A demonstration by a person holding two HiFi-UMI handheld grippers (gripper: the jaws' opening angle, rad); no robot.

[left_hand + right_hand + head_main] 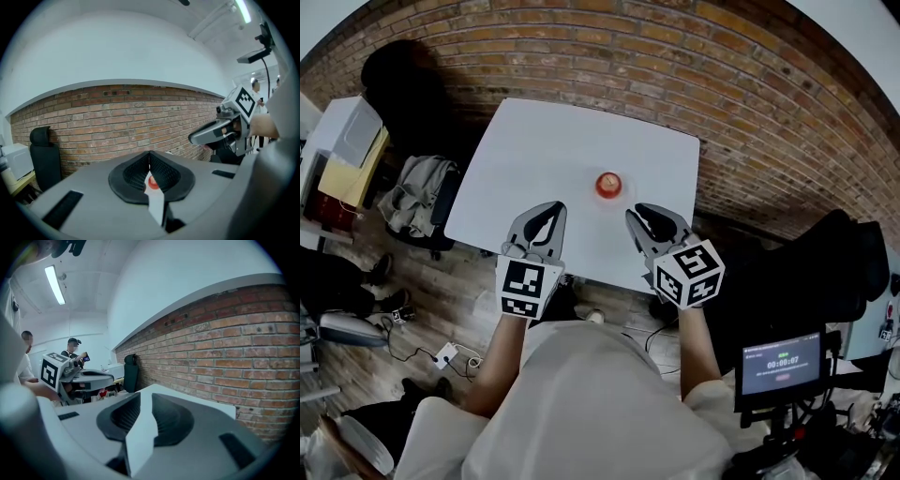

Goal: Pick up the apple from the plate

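Hovering short of apple (pixel 608 185) on table (pixel 534 150) | left tool (pixel 553 206) pinched together, empty | right tool (pixel 631 216), nearer apple, narrowly parted, empty

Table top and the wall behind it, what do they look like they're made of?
Table top: probably laminate or painted board; it looks smooth, uniformly white and matte, with no visible grain. Wall: exposed reddish-brown brick with paler mortar lines, rough and unpainted.

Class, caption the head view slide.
Left hand-held gripper and right hand-held gripper face a round red apple on a white table.
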